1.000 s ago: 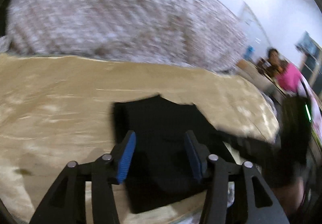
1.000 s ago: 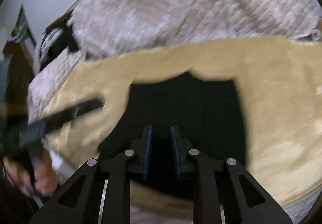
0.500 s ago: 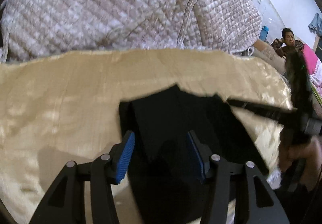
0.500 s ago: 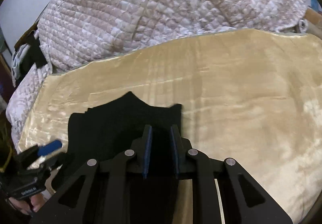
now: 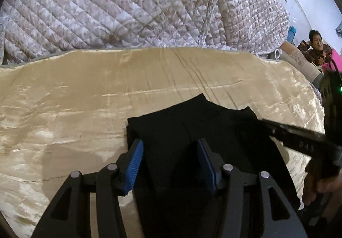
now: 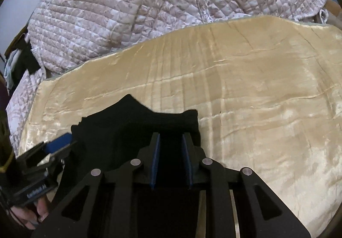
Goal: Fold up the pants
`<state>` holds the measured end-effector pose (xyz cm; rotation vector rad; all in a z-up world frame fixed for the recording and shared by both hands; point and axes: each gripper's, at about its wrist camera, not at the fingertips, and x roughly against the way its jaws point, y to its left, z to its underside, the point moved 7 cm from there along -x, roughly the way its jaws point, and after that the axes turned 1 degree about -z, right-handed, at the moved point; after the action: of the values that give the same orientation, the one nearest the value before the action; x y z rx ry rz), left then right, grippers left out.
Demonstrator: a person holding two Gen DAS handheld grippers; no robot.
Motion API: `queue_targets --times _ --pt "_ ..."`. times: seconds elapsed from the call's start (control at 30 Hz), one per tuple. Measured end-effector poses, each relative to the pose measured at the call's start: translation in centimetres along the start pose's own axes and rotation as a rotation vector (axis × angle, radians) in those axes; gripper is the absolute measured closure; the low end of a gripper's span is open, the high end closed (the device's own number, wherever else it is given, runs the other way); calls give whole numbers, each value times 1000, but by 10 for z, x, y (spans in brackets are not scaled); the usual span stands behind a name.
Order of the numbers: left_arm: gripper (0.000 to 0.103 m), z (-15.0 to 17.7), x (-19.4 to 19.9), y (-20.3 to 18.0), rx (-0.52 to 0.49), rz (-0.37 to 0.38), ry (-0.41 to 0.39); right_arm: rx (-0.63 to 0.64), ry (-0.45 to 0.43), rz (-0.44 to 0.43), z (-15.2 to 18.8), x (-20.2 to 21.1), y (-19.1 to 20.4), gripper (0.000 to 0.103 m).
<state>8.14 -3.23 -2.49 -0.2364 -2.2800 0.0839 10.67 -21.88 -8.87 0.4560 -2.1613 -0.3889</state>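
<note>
Black pants [image 5: 192, 131], matte, folded into a jagged-edged block, lie on your glossy gold satin sheet [image 5: 85, 92] beside a quilted floral coverlet [image 5: 119, 3]. Your left gripper [image 5: 170, 159] stands unclenched, empty, above them. Your right gripper [image 6: 171, 152], narrow and just widening, has black cloth between its pads; I cannot tell whether it grips.

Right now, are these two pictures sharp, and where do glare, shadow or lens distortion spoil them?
Left wrist view: sharp, the blanket shows shiny glare streaks, the black pants lose all detail, edges curve strongly. Right wrist view: sharp too, the quilt bulges from the fisheye, corners fall dark.
</note>
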Motion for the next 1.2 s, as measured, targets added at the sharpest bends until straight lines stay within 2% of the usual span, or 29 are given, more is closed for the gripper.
queue_targets --times 0.07,0.27,0.37,0.57,0.73,1.0,1.2 --pt "48 3 7 1 3 -10 -8 13 -12 4 7 8 4 71" --pt "48 19 28 -1 -23 -41 -20 76 -45 -7 31 32 22 58" --pt "48 32 40 -4 -38 -46 -19 120 -49 6 47 41 30 58" --pt "48 57 51 -8 -53 -61 -3 194 -52 -19 75 52 51 58" --pt "48 66 51 -7 -71 -67 -1 271 -10 23 91 38 58 58" --pt "47 64 52 1 -55 -76 -2 239 -43 36 83 44 49 58" --pt "47 60 55 5 -38 -53 -7 173 -67 44 71 50 32 58"
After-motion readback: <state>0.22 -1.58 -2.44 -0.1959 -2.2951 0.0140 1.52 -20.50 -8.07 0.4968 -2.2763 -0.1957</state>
